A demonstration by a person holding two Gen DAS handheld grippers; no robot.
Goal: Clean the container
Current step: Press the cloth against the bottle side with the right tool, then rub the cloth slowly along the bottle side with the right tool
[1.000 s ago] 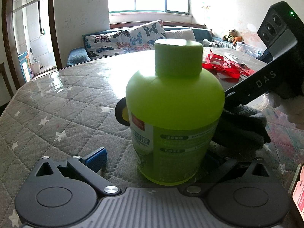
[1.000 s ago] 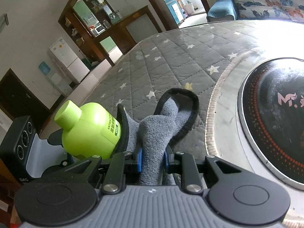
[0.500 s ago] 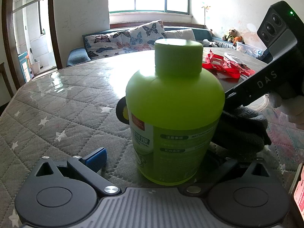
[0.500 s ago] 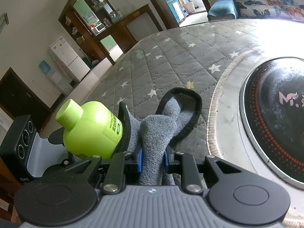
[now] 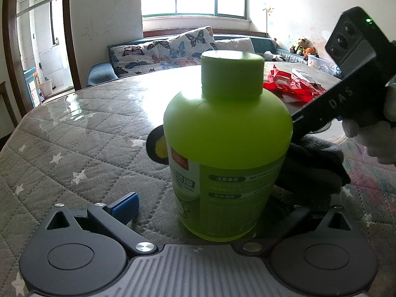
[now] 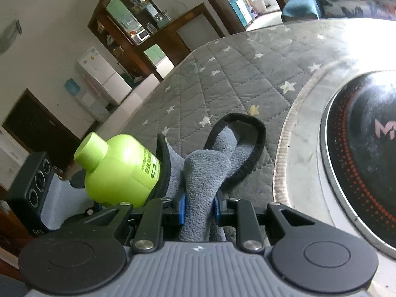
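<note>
A lime-green bottle (image 5: 227, 148) with a green cap stands upright on the quilted table between the fingers of my left gripper (image 5: 203, 210). The left blue pad (image 5: 125, 206) stands apart from the bottle; the right pad is hidden behind it. The bottle also shows in the right wrist view (image 6: 118, 170). My right gripper (image 6: 198, 209) is shut on a grey cloth (image 6: 212, 160) with black trim, which lies against the bottle's side. In the left wrist view the cloth (image 5: 314, 165) bulges out to the right of the bottle.
A round black induction cooker (image 6: 363, 163) on a silver ring sits right of the cloth. Red paper items (image 5: 292, 86) lie far across the star-patterned table (image 5: 74, 136). A sofa with butterfly cushions (image 5: 173, 49) stands behind the table.
The right gripper with the cloth has shifted a little along the bottle's side. The bottle and the left gripper have stayed in place.
</note>
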